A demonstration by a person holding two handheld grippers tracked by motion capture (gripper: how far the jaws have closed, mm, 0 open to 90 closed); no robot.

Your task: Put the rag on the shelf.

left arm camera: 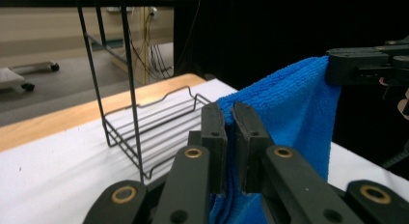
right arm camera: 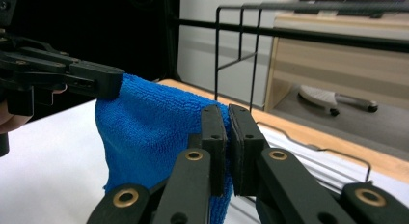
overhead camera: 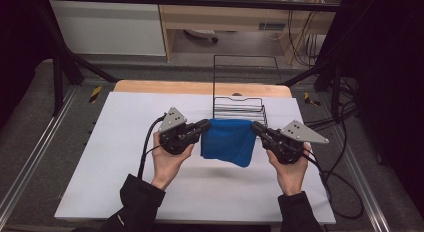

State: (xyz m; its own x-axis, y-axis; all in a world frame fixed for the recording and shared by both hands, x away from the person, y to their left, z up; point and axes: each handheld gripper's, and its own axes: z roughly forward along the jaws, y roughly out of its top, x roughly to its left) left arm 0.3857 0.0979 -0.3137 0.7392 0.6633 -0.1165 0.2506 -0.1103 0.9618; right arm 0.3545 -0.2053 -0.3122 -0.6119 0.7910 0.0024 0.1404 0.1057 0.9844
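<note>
Hanging between the two grippers, the blue cloth (overhead camera: 229, 141) was off the white table (overhead camera: 125, 167), stretched along its top edge and drooping below in a loose fold, just in front of the black wire rack (overhead camera: 240, 108) that stood at the table's far side. The left gripper (overhead camera: 206, 125) had its jaws nearly together, pinching the cloth's left top corner; in the left gripper view the folded edge ran down between the two black pads (left arm camera: 213, 137). The right gripper (overhead camera: 256, 127) was closed tight on the opposite corner, the terry pile bunched between its jaws in the right gripper view. Each hand held its tool level, pointing inward toward the other. The step in hand looked like carrying the lifted cloth, probably to drape or lay it on the rack behind. The next move would call for both hands travelling forward together at the same height, keeping the top edge taut so the hanging part cleared the rack's front wires, and for neither grip loosening until the cloth rested over its support
</note>
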